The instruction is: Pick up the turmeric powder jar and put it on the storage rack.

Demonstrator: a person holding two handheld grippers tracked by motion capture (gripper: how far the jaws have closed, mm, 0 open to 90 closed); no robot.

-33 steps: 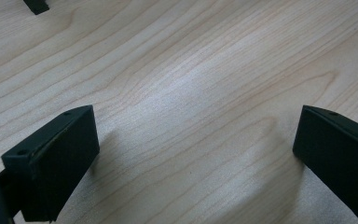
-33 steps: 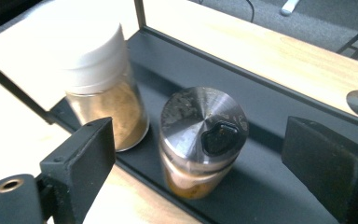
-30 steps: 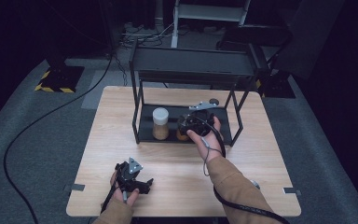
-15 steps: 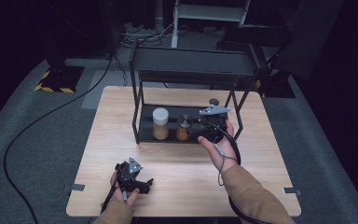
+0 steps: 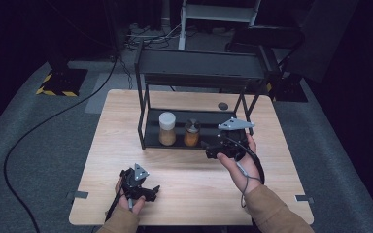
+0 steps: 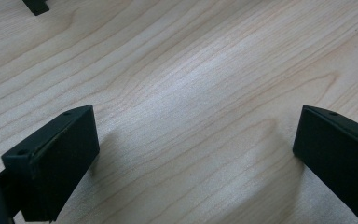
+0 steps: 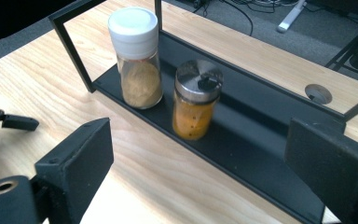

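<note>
The wooden desk [image 5: 184,194] carries a black two-tier rack [image 5: 199,73] set toward its far side, so that the lower shelf can be reached from the person's edge. On that shelf two spice jars stand upright and just beside each other: a white-capped jar [image 7: 136,56] of tan powder and a shorter metal-lidded jar [image 7: 196,100] of orange spice, both near the front rail for an easy pick. The right gripper [image 5: 223,148] hovers in front of the shelf, jaws wide apart and empty, facing the jars, probably lining up. The left gripper [image 5: 138,187] rests low over bare wood, jaws spread, holding nothing, parked clear.
</note>
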